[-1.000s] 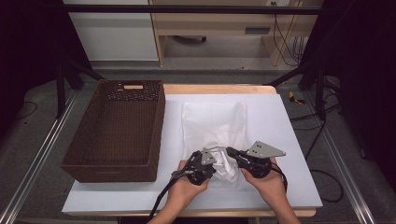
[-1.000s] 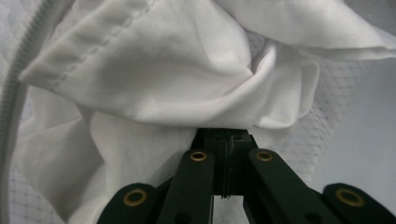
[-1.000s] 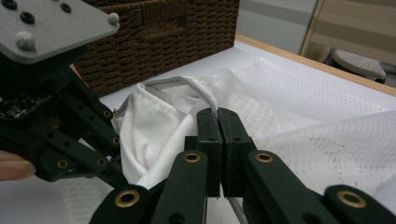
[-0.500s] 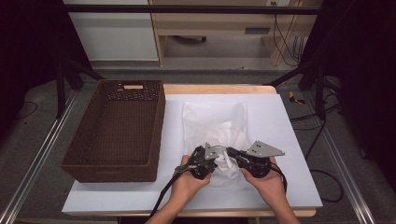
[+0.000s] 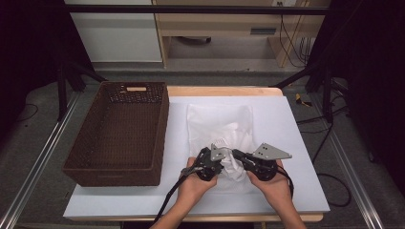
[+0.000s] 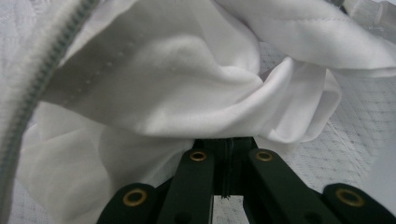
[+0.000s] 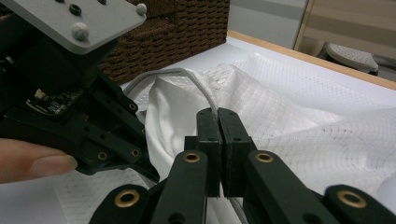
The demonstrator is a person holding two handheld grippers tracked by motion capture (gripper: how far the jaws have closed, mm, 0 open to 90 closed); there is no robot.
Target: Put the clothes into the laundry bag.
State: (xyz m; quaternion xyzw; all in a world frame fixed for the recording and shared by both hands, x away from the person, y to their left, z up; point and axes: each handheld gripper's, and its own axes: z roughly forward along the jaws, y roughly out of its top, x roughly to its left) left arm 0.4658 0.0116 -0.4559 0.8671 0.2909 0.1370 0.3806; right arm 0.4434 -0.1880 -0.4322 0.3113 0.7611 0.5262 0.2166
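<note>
A white mesh bag (image 5: 219, 125) with a zipper lies mid-frame, soft white cloth (image 5: 232, 162) bunched inside. The left gripper (image 5: 220, 161) and right gripper (image 5: 237, 155) each pinch it tight.

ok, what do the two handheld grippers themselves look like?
Both are black, with flat linkage arms pinned by brass-coloured rivets and blocky black jaws. The left gripper and the right gripper each carry a grey three-cornered plate with screws; a black cable trails from each. An exposed circuit board shows on the left one. The forearms are bare.
</note>
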